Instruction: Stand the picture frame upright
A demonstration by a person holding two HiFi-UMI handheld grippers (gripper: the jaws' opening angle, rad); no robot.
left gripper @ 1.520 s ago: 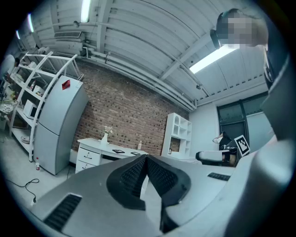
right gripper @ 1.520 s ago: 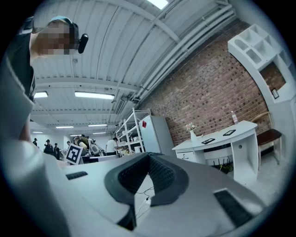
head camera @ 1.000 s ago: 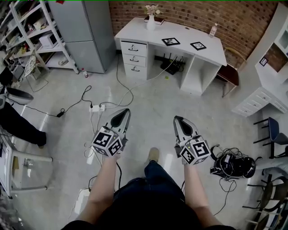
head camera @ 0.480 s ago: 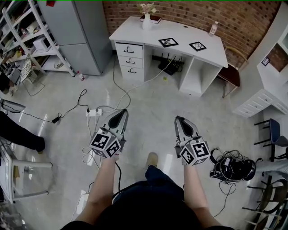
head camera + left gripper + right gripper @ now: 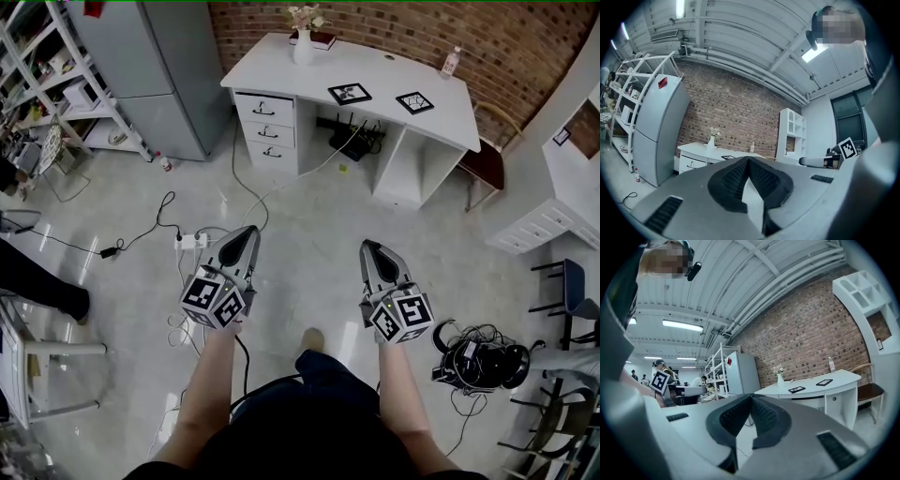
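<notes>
Nearing desk [image 5: 281, 67] since second ago; left tool [image 5: 247, 232], right tool [image 5: 371, 247] pressed together, empty; picture frames [image 5: 349, 93] lying flat.

picture frame [image 5: 349, 93] on desk [image 5: 272, 70], second frame [image 5: 413, 102] right of it (vase [image 5: 303, 47] left)

The head view looks steeply down on the floor [image 5: 309, 211], with the white tabletop [image 5: 272, 70] far ahead. The left gripper view rides on the left claw [image 5: 249, 232] and the right gripper view on the right claw [image 5: 369, 247]. Both look level toward the same tabletop and brick wall [image 5: 525, 37].
</notes>
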